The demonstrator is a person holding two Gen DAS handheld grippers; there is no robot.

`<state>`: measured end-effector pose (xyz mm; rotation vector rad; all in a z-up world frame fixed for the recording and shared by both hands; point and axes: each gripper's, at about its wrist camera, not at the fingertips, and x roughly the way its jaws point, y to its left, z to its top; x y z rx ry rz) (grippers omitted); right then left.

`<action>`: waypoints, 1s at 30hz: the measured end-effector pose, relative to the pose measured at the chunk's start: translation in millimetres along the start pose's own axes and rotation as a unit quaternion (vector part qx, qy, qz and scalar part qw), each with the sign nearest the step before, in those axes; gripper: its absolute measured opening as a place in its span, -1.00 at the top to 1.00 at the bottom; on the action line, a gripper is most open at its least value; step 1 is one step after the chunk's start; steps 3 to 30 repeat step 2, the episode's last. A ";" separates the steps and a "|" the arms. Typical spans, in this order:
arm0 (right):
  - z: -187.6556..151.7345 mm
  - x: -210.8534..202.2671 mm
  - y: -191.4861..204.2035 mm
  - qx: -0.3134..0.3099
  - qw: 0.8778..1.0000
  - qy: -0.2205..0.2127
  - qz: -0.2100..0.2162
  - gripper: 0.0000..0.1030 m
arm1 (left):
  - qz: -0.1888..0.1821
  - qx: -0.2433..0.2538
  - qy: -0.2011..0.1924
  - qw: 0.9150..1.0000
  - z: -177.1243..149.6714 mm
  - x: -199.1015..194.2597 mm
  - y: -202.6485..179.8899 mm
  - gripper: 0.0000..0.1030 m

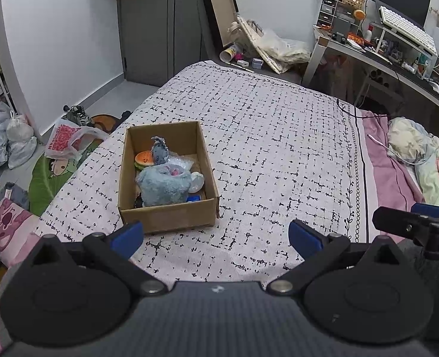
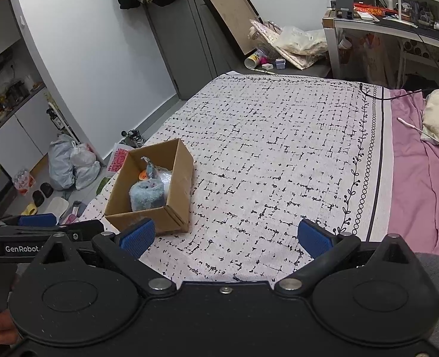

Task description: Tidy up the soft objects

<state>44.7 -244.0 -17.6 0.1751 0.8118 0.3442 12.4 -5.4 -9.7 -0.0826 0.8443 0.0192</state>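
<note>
An open cardboard box [image 1: 168,217] stands on the patterned bedspread [image 1: 264,136]. Inside lie a fluffy blue plush [image 1: 164,186], a small grey-blue plush [image 1: 159,151], an orange burger plush [image 1: 144,159], a white soft item [image 1: 196,181] and clear wrap. The box [image 2: 177,178] also shows in the right wrist view, with the blue plush [image 2: 146,193]. My left gripper [image 1: 216,238] is open and empty, just short of the box. My right gripper [image 2: 225,238] is open and empty, to the right of the box. The right gripper's side shows in the left view [image 1: 418,226].
A pink sheet [image 2: 418,178] and crumpled bedding [image 1: 421,151] lie on the bed's right side with a white cable. Bags [image 2: 70,166] and clutter cover the floor at left. A desk [image 1: 383,56] with monitor and keyboard stands at back right.
</note>
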 end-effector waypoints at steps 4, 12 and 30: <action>-0.9 0.8 -0.3 0.001 1.000 0.002 0.000 -1.00 | -0.002 0.000 0.000 1.000 0.1 0.8 -0.3 -0.99; -0.9 0.8 -0.3 0.001 1.000 0.002 0.000 -1.00 | -0.002 0.000 0.000 1.000 0.1 0.8 -0.3 -0.99; -0.9 0.8 -0.3 0.001 1.000 0.002 0.000 -1.00 | -0.002 0.000 0.000 1.000 0.1 0.8 -0.3 -0.99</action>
